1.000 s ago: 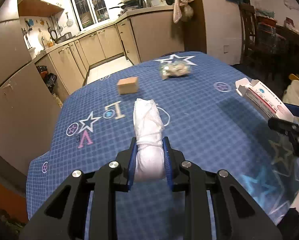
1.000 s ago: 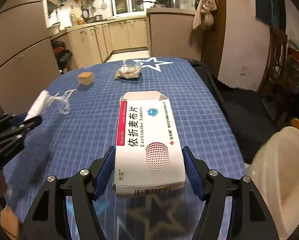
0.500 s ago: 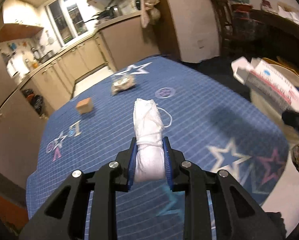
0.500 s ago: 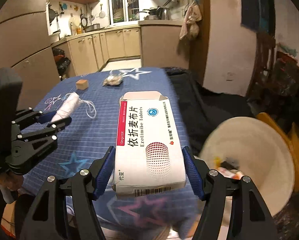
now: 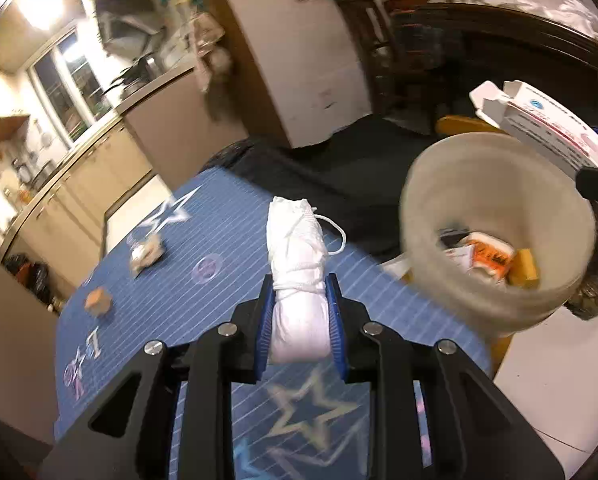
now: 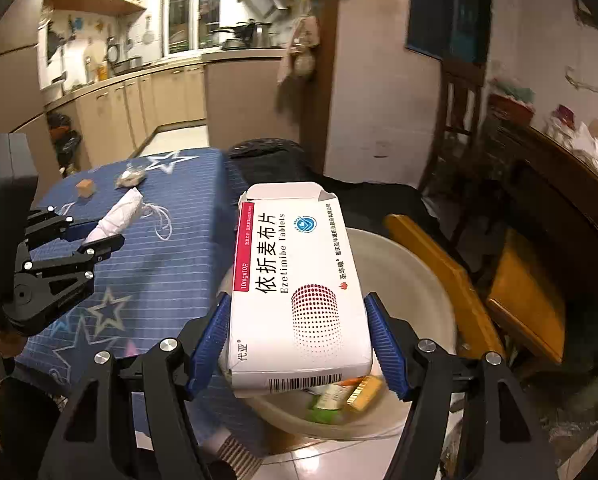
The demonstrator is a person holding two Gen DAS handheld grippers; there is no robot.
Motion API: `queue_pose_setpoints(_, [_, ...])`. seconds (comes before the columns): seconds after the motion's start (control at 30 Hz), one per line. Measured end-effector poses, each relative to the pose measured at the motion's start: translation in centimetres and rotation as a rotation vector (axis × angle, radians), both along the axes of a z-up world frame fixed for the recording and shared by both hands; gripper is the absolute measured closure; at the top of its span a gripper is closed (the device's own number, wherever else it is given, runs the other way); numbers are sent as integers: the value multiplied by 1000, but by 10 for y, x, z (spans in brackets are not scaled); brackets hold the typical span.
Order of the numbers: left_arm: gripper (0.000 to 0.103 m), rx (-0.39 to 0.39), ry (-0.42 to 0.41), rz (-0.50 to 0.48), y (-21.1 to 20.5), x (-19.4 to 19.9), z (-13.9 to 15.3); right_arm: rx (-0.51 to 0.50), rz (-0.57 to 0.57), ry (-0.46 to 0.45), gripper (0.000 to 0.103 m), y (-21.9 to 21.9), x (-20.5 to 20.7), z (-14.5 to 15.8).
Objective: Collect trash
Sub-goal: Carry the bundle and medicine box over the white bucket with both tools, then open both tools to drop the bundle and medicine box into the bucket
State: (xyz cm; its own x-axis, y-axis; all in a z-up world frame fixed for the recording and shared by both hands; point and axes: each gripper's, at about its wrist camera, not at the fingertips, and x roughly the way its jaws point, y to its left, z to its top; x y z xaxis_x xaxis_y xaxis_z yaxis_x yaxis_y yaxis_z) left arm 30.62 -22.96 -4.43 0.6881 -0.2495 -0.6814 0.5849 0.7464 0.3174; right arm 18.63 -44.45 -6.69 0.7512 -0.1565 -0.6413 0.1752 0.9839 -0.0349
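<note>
**Two Bits of Trash Up by the Bin**

We are holding a white medicine box (image 6: 299, 292) in our right gripper (image 6: 299, 340). The blue pads are pressing on both long sides of the box, so the jaws are standing fairly wide around it. The box is flat smooth cardboard with a red stripe, a dotted red shape and a barcode on its near end. Its far flap is standing open. The box is hanging right over the bin (image 6: 411, 264), and it is hiding much of the bin's mouth.

We are squeezing a white rolled mask (image 5: 297, 280) in our left gripper (image 5: 299, 322). The jaws are closed tight on the near end of the roll. The roll is soft cloth, tied round with its own thin string, and a loop of string is sticking out toward the bin. It is pointing away from us, just left of the bin and above the table (image 5: 179, 288).

The bin is round, pale plastic, with smooth walls, sitting just past the table's edge. Inside we are seeing a few bits of trash, orange, white and yellow.

The table is wearing a blue checked cloth with stars. Farther from the bin, a small brown block (image 5: 97, 301) and a crinkly clear bag (image 5: 147, 254) are lying on it.
</note>
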Motion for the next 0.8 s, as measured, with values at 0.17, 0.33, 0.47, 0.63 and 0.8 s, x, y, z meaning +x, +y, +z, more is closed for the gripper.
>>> queue_pose_setpoints(0.17, [80, 4, 9, -76, -41, -7, 3, 6, -47, 16, 36, -47, -10, 3])
queue_pose_setpoints(0.33, [80, 19, 15, -149, -83, -13, 1, 13, -87, 44, 36, -83, -16, -1])
queue_pose_setpoints(0.47, [80, 40, 14, -180, -109, -14, -4, 4, -112, 66, 36, -103, -13, -9])
queue_pose_setpoints(0.63, [80, 43, 55, -207, -132, -9, -13, 18, -129, 99, 36, -123, -8, -23])
queue_pose_setpoints(0.8, [80, 45, 98, -224, -143, -1, -23, 18, -126, 128, 36, -122, 8, -33])
